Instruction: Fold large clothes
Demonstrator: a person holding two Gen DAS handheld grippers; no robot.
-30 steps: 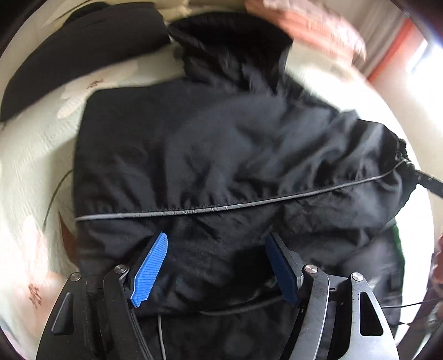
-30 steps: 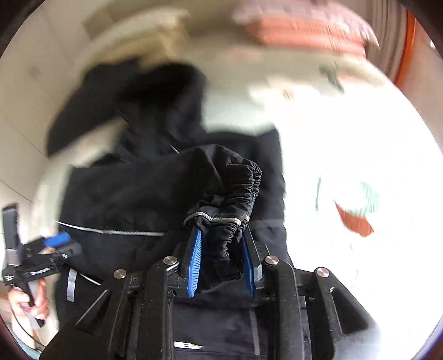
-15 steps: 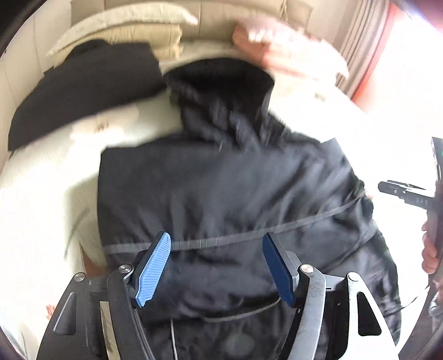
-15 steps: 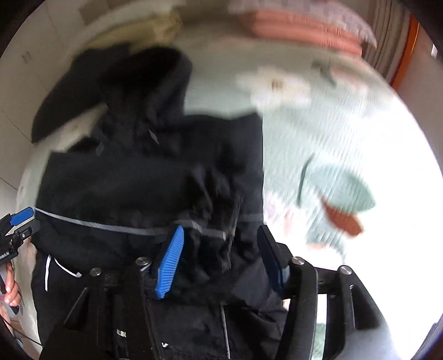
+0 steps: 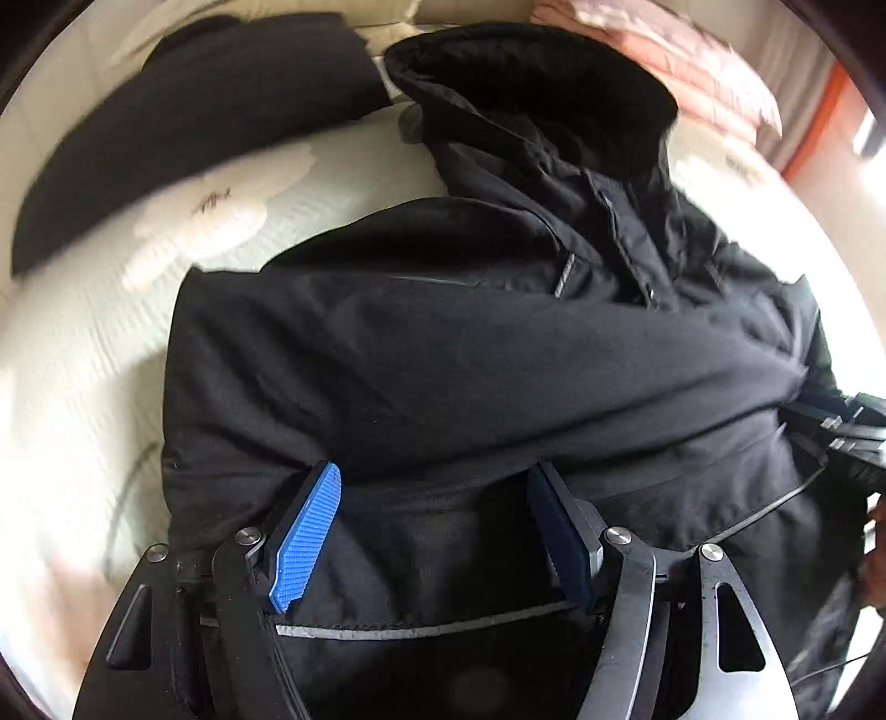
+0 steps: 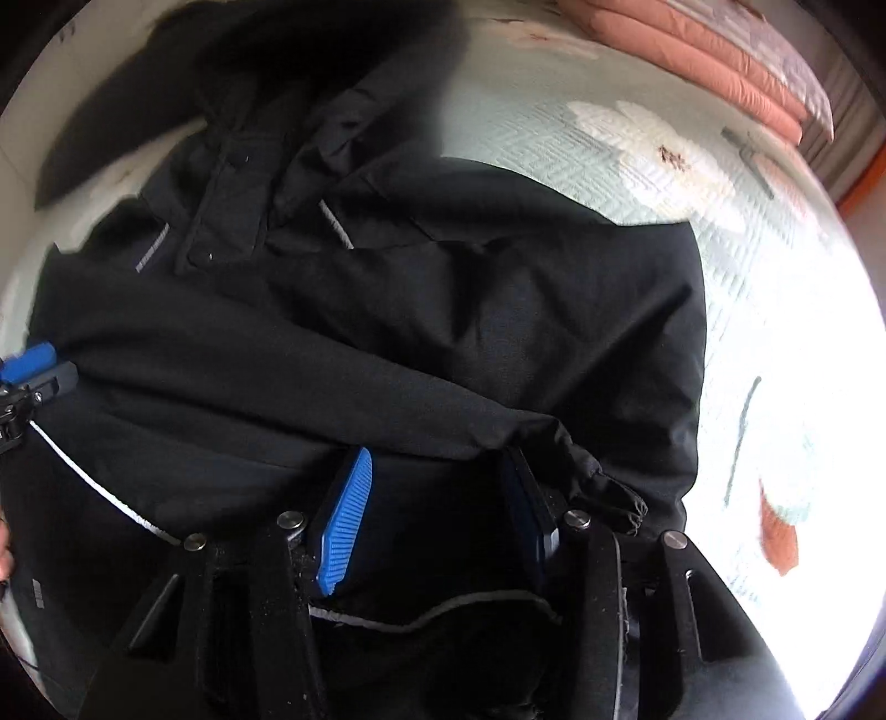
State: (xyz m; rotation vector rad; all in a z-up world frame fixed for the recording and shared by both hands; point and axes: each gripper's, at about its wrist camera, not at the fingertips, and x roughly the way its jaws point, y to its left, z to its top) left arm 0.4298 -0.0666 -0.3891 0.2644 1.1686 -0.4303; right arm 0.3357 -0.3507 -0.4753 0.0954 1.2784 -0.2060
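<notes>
A large black hooded jacket (image 5: 470,360) lies spread on a bed, hood (image 5: 531,88) at the far end. It also fills the right wrist view (image 6: 443,310). A sleeve lies folded across the body, its elastic cuff (image 6: 603,487) beside my right gripper. My left gripper (image 5: 434,526) is open and empty, low over the jacket's lower part. My right gripper (image 6: 437,509) is open and empty over the same part, near the cuff. Each gripper shows at the edge of the other's view: the right (image 5: 841,426), the left (image 6: 27,365).
The bed has a pale floral quilt (image 6: 653,149). Another black garment (image 5: 166,127) lies at the far left. Folded pink bedding (image 6: 709,50) sits at the head of the bed. An orange strip (image 5: 814,122) marks the far right edge.
My right gripper has opened and let go of the sleeve cuff, which now lies across the jacket. Both grippers have moved lower and closer to the jacket.
</notes>
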